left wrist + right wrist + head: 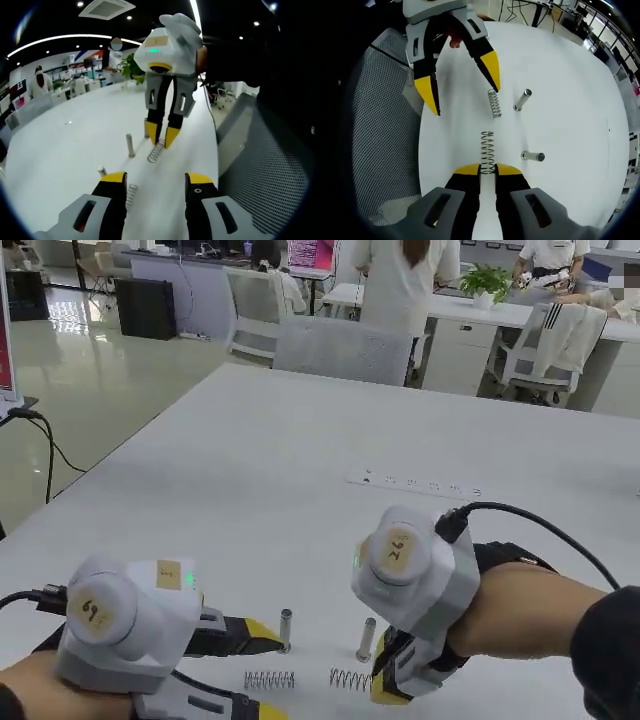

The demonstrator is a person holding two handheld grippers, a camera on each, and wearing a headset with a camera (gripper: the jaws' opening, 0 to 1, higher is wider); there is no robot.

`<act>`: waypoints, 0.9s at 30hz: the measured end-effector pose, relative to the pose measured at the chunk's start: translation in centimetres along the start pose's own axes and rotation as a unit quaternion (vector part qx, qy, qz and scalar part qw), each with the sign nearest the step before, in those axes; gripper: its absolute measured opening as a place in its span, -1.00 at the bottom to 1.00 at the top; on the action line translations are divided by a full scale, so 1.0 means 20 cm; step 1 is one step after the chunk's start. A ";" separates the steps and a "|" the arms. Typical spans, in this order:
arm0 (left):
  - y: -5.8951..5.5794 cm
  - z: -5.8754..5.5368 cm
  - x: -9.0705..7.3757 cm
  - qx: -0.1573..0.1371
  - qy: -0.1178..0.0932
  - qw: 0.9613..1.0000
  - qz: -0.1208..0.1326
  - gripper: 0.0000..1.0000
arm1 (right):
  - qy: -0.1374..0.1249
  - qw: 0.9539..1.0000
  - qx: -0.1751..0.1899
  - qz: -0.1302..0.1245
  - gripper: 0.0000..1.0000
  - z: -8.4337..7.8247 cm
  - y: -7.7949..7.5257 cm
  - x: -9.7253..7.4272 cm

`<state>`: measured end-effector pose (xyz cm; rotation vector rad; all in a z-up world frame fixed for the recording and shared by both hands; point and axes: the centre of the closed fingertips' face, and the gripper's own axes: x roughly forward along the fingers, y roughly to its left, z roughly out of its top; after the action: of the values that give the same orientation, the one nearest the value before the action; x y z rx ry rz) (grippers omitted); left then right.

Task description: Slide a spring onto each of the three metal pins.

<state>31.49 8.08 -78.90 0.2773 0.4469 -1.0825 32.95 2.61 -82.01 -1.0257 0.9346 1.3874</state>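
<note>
Two upright metal pins (pixel 286 628) (pixel 366 638) stand near the table's front edge. Two springs lie flat in front of them. My right gripper (pixel 488 170) is shut on the end of one spring (pixel 487 145), which lies on the table (pixel 350 679). The other spring (pixel 269 679) lies between the open jaws of my left gripper (pixel 272 675), close to one fingertip (pixel 114 177). In the left gripper view my left gripper (pixel 157 179) faces my right gripper (pixel 161 142), and a third pin (pixel 146 127) shows partly behind it.
The white table (pixel 300 470) stretches far ahead, with a small strip of parts (pixel 420 483) in its middle. A mesh chair (pixel 385 140) sits at the near edge. Grey chairs (pixel 340 348), desks and people stand beyond the far edge.
</note>
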 end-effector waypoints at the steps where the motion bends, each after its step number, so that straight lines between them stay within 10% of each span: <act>1: 0.00 0.01 0.01 0.003 0.000 1.000 -0.003 -0.20 | -0.001 1.000 -0.001 0.000 -0.84 0.01 0.00 -0.01; 27: -0.08 0.04 0.14 0.057 0.010 0.997 -0.046 -0.72 | -0.009 0.999 -0.036 0.008 -0.84 0.11 0.08 -0.03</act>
<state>31.35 4.90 -79.47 0.3721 0.4199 -1.1979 31.26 4.35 -80.83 -1.0606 0.8875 1.4506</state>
